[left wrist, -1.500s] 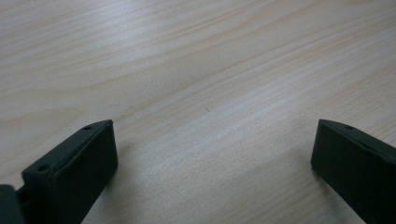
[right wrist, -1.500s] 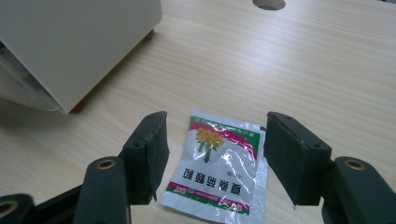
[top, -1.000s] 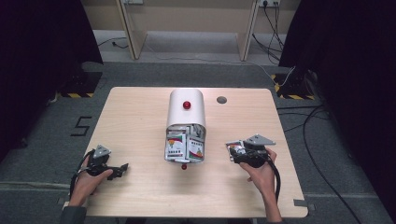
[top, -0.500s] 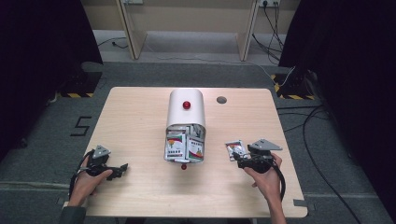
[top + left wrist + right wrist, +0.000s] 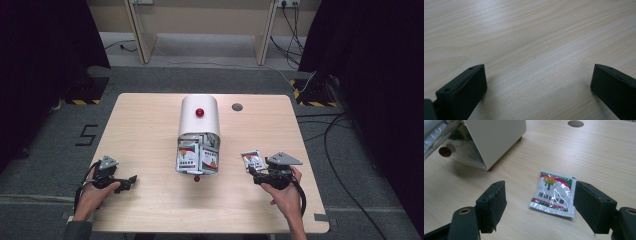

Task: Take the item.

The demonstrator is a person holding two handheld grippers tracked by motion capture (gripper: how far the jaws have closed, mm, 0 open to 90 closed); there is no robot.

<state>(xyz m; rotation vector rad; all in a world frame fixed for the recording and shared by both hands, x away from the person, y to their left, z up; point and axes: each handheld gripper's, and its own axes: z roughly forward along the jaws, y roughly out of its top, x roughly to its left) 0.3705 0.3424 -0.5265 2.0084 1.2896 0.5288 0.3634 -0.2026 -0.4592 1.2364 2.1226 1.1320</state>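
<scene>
Pulled back toward the person since a moment ago, the right tongs (image 5: 256, 173) now rest low on the tabletop (image 5: 150, 130), jaws spread wide and released, with the sachet (image 5: 554, 194) lying flat just ahead between them, close to one jaw. That sachet is a small glossy white packet with a green and red border and a yellow flower print. It sits right of the white domed box (image 5: 199, 120), whose open front shows more packets. Left tongs (image 5: 131, 179) lie open over bare wood, hand (image 5: 92, 192) wrapped around them.
</scene>
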